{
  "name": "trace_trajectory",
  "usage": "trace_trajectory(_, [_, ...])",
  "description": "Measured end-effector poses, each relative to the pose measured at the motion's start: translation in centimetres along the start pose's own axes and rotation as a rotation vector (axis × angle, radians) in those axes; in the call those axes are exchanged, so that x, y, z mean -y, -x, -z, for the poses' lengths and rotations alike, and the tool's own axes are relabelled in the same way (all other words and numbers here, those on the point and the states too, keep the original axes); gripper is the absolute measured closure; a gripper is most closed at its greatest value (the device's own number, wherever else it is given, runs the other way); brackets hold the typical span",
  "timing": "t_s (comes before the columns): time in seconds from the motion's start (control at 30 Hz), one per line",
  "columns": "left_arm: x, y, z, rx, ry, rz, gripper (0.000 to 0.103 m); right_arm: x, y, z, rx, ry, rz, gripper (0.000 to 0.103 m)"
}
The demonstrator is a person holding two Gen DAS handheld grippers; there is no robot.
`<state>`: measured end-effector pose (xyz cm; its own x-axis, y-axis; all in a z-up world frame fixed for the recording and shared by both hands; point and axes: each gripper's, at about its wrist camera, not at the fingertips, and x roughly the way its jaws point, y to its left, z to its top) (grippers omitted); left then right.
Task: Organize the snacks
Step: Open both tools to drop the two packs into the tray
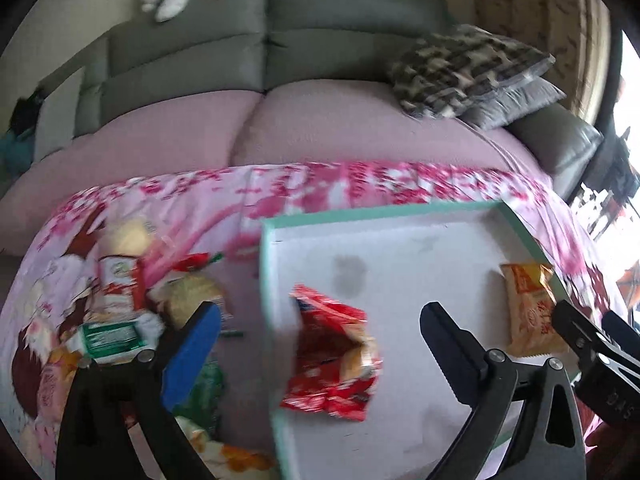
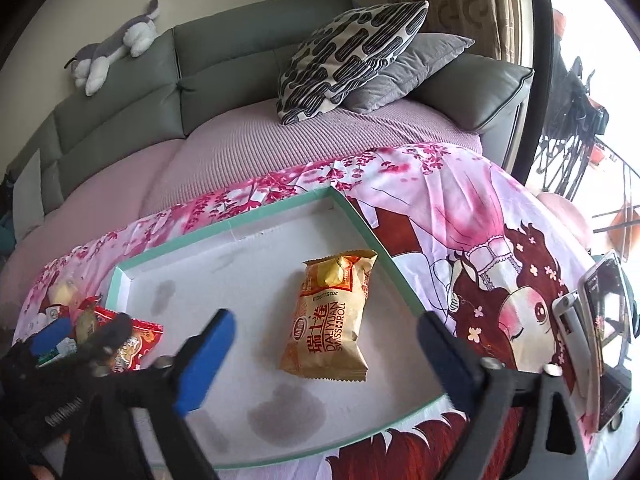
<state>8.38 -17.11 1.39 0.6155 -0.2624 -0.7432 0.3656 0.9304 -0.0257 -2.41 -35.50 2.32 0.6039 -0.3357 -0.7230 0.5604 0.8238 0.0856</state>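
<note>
A shallow white tray with a teal rim (image 1: 376, 211) (image 2: 224, 226) lies on a pink cartoon cloth. A red snack packet (image 1: 332, 354) lies at the tray's left edge, between the spread fingers of my open left gripper (image 1: 320, 344); it also shows in the right wrist view (image 2: 136, 344). An orange Swiss roll packet (image 2: 330, 316) (image 1: 530, 312) lies in the tray, just beyond my open, empty right gripper (image 2: 326, 354). A pile of loose snack packets (image 1: 120, 304) lies on the cloth left of the tray.
A grey sofa (image 2: 240, 52) with a pink cover stands behind the table. Two cushions (image 2: 352, 56) and a plush toy (image 2: 116, 46) rest on it. A phone on a stand (image 2: 604, 332) is at the right.
</note>
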Motion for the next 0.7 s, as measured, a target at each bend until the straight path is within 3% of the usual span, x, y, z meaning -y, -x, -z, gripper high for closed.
trace_trajectory(0.7, [-8.9, 5.2, 2.9, 0.09, 0.123, -0.223, 0.0, -3.9, 2.4, 0.2, 0.081, 0.033, -0.056, 0.0])
